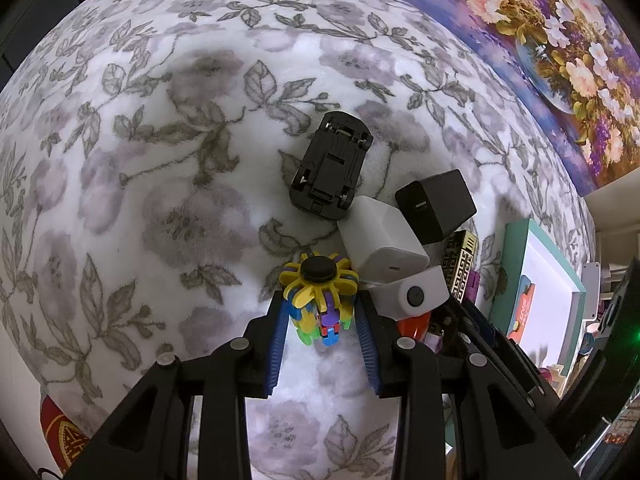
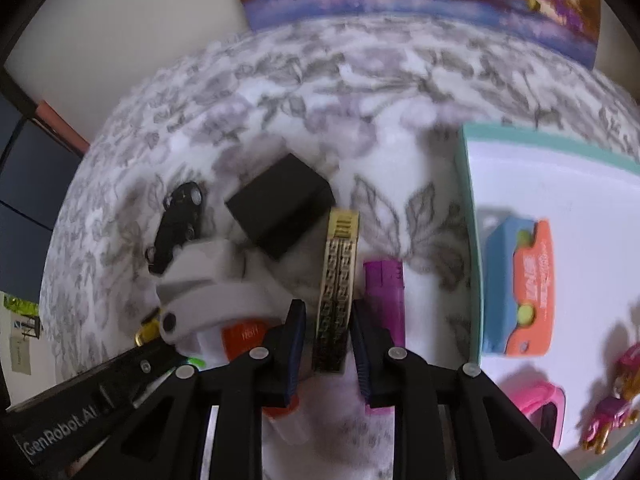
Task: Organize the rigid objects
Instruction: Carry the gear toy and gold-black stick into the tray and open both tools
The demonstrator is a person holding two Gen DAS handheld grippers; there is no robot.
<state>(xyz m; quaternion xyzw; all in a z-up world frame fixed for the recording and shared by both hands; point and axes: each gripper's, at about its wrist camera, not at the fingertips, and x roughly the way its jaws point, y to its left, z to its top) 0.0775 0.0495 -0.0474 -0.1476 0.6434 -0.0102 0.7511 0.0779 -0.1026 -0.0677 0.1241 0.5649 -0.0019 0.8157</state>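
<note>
**Mira:** Behind the surface [image 1: 140, 160], which is covered with a fleecy cloth of grey flowers, a flower painting [image 1: 560, 60] leans on the wall. Where are the things to sort?

**Tomas:** They are in one crowded group: an upside-down black toy car [image 1: 330, 166], a white charger [image 1: 382, 240], a black charger [image 1: 436, 206] and a white block with a button [image 1: 414, 292], all touching or nearly so. At the right lies a teal-edged tray [image 2: 466, 240] with some toys already inside.

**Mira:** And the fingers?

**Tomas:** The left gripper [image 1: 320, 312] has its fingers nearly closed on a colourful spinner toy [image 1: 318, 286]; the blue pads press its two sides. The right gripper [image 2: 326, 344] stands narrow around a gold patterned lighter [image 2: 338, 288]. The picture is blurred, so I cannot tell if the pads really press it. A purple lighter [image 2: 384, 288] lies just beside it.

**Mira:** How to do this step well?

**Tomas:** I think the right side should close firmly on the flat sides of the gold lighter, then lift straight up, so the purple one and the black charger are not dragged. After that, carry it to the tray. The left should keep its hold steady and not push the white block.
</note>
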